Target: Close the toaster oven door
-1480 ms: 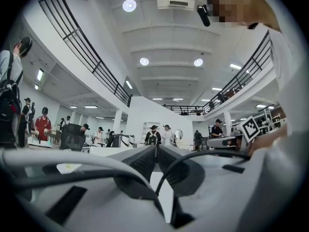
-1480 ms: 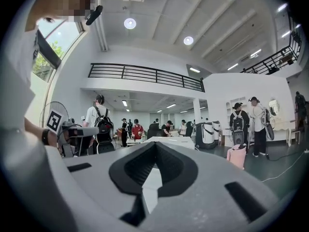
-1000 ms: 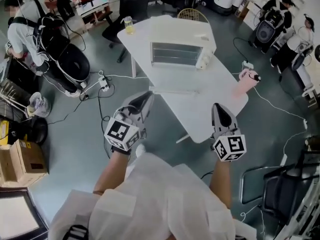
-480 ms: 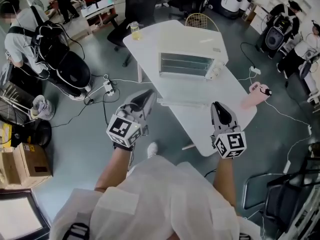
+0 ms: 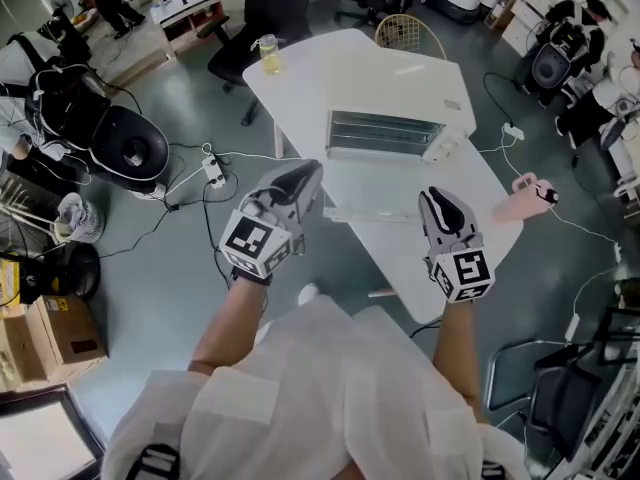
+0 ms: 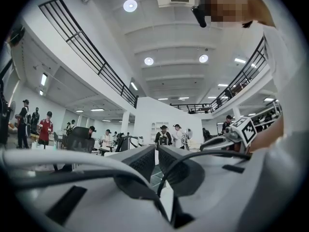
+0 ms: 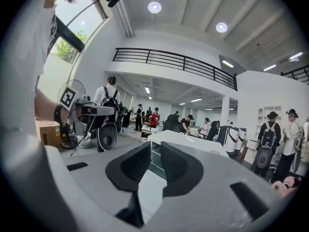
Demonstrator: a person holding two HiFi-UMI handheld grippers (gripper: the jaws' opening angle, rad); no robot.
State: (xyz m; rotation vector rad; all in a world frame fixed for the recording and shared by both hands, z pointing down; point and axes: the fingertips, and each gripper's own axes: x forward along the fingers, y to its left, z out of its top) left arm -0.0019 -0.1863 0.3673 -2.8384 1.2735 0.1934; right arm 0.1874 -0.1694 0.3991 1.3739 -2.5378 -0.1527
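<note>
The boxy white metal toaster oven (image 5: 390, 133) is sitting just ahead of both tongs, its glass door (image 5: 375, 193) dropped open. The left gripper (image 5: 305, 173) is riding closed, empty; the right gripper (image 5: 437, 200) has just been opening its jaws (nothing between). Lifting the door's front edge evenly is looking best.

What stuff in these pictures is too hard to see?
Inside the oven: head view, too small and dark to tell if it is empty.
The oven's controls: head view, too small to read.
The pink thing at the table's edge: head view, too small to name.
The drink in the cup: head view, too small to identify.
The chair: head view, cut off by the right edge.
</note>
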